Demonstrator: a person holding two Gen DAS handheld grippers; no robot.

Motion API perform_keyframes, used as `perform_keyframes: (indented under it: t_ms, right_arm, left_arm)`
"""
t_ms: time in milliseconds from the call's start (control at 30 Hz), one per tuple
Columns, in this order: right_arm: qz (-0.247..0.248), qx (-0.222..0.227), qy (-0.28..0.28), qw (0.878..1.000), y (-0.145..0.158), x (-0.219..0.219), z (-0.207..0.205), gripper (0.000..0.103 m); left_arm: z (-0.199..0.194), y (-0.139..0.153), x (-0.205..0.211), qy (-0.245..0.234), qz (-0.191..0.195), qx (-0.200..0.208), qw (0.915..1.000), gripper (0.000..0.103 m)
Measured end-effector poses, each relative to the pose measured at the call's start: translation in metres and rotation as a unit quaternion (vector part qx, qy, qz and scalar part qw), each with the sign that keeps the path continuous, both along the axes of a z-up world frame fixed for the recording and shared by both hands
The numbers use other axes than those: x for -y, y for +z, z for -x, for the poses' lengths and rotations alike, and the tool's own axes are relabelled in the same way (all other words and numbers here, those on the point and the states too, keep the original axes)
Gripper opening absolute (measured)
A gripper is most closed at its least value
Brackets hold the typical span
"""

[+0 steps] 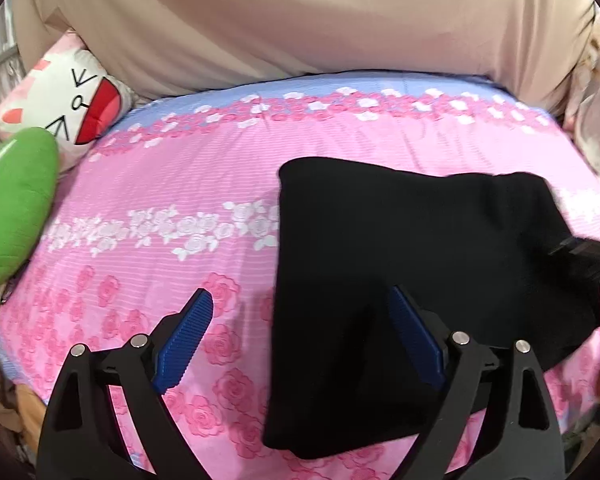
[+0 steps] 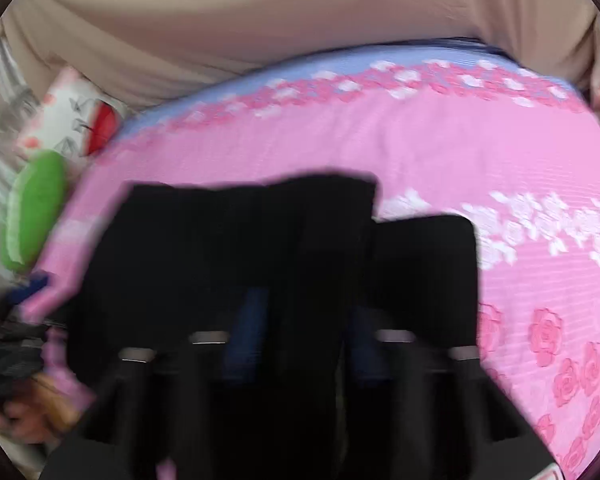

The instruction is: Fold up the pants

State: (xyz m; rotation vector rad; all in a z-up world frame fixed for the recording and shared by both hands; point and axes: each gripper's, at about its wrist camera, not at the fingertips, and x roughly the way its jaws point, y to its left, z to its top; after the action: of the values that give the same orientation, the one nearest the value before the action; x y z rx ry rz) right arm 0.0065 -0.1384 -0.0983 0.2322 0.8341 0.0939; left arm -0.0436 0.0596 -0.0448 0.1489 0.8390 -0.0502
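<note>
Pants (image 1: 420, 264) lie folded into a black block on the bed (image 1: 180, 184), late in folding; left tongs (image 1: 300, 336) stand spread and empty, right tongs (image 2: 300, 320) pinch a fold, which next needs laying flat.

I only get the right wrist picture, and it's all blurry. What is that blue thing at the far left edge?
Observer: A pad of the left gripper. Its own camera shows its jaws wide open, gripping nothing.
Operator: Is the black cloth tidy?
Observer: The black pants lie folded in a compact block on the pink sheet.
Operator: And the white thing behind the green cushion?
Observer: A pillow printed with a cartoon face with a wide red mouth.
</note>
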Motion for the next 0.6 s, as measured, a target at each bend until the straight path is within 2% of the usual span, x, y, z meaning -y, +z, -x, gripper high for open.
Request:
perform_keyframes:
  t_ms: [33, 133, 200, 267, 300, 333, 367, 433, 467, 533, 600]
  right_arm:
    - [-0.002, 0.017, 0.005, 1.0, 0.016, 0.0, 0.007, 0.014]
    - [0.015, 0.06, -0.001, 0.998, 0.055, 0.001, 0.027, 0.013]
    - [0.052, 0.05, -0.032, 0.997, 0.05, 0.008, 0.023, 0.016]
    - [0.089, -0.01, -0.056, 0.994, 0.016, 0.02, 0.002, 0.023]
    - [0.084, -0.039, -0.07, 0.993, -0.008, 0.031, -0.005, 0.027]
    - [0.051, -0.02, -0.08, 0.995, -0.007, 0.036, 0.003, 0.028]
    - [0.03, -0.011, -0.086, 0.996, 0.003, 0.038, 0.011, 0.029]
    - [0.031, 0.032, -0.095, 0.994, 0.028, 0.034, 0.033, 0.029]
    - [0.029, 0.052, -0.085, 0.995, 0.041, 0.028, 0.045, 0.029]
    - [0.012, 0.059, -0.049, 0.997, 0.05, 0.013, 0.058, 0.028]
    - [-0.007, 0.042, -0.003, 0.999, 0.042, -0.002, 0.061, 0.027]
  left_arm:
    - [-0.003, -0.001, -0.001, 0.0, 0.0, -0.001, 1.0, 0.087]
    - [-0.008, -0.002, -0.003, 0.004, 0.013, -0.005, 0.9999, 0.088]
    - [-0.011, -0.003, -0.002, 0.004, 0.016, -0.004, 0.9999, 0.093]
    - [-0.015, -0.007, 0.003, 0.005, 0.009, -0.003, 0.9999, 0.093]
    - [-0.017, -0.009, 0.006, 0.005, 0.005, -0.005, 1.0, 0.093]
    - [-0.018, -0.012, 0.009, 0.004, 0.002, -0.007, 1.0, 0.093]
    - [-0.019, -0.013, 0.011, 0.005, -0.002, -0.006, 1.0, 0.093]
    - [-0.019, -0.014, 0.012, 0.006, -0.008, -0.004, 0.9999, 0.093]
    - [-0.019, -0.014, 0.012, 0.006, -0.008, -0.004, 0.9999, 0.093]
    - [-0.019, -0.014, 0.013, 0.005, -0.005, -0.007, 1.0, 0.093]
    - [-0.02, -0.014, 0.012, 0.007, -0.002, -0.008, 0.9999, 0.094]
